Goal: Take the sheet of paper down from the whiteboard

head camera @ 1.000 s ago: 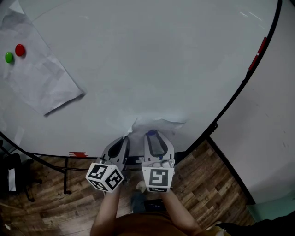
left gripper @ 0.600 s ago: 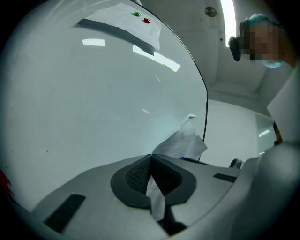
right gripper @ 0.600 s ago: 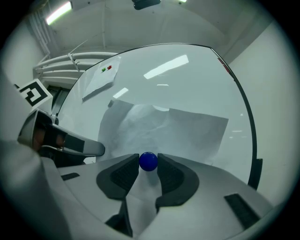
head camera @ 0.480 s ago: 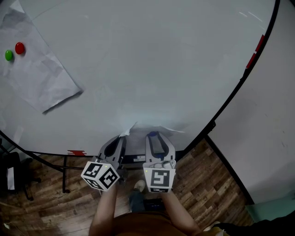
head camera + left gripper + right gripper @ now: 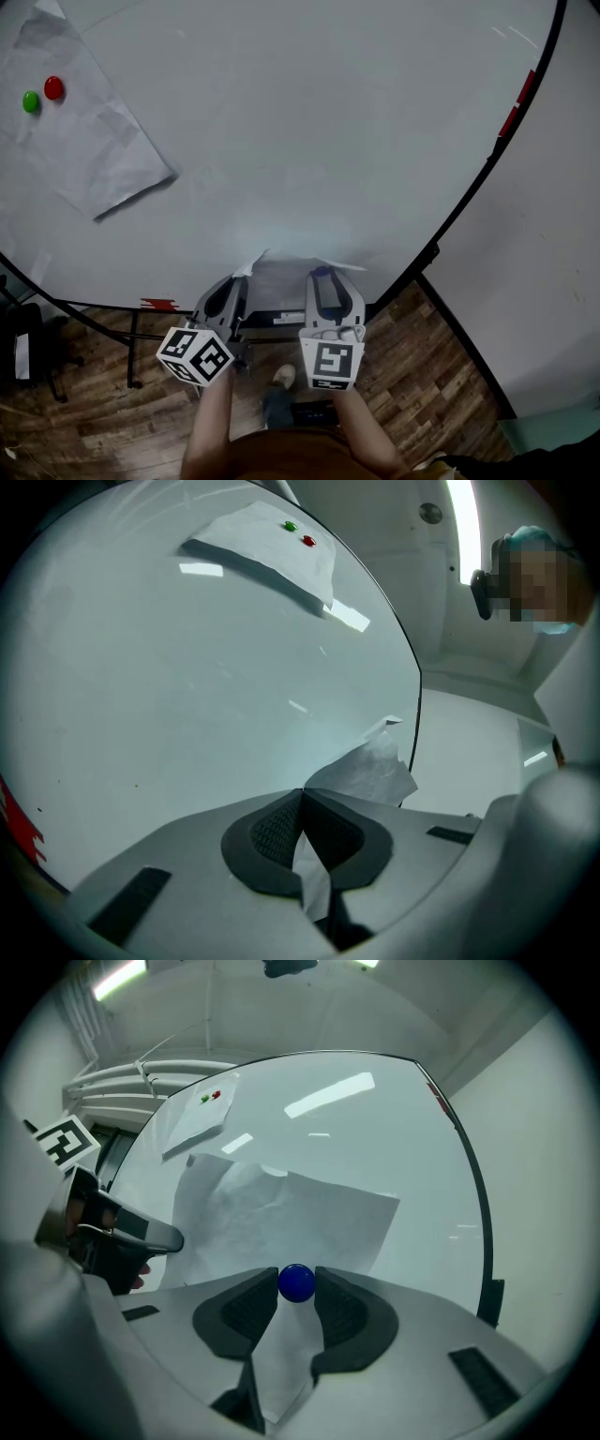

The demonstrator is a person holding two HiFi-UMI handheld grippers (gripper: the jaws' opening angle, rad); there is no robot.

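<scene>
Left gripper [image 5: 302, 797] pinched the sheet's [image 5: 281, 1218] edge, right gripper [image 5: 297, 1288] pinched a blue magnet [image 5: 297, 1282] atop it; sheet sat low by whiteboard's [image 5: 281, 141] bottom edge; judged mid take-down, next needed drawing it clear.

Two paper sheets [image 5: 94, 150] [image 5: 281, 1213], three magnets [image 5: 31, 101] [image 5: 54, 88] [image 5: 297, 1282] (green, red, blue), one whiteboard [image 5: 309, 122], two tongs [image 5: 242, 279] [image 5: 323, 275]
</scene>
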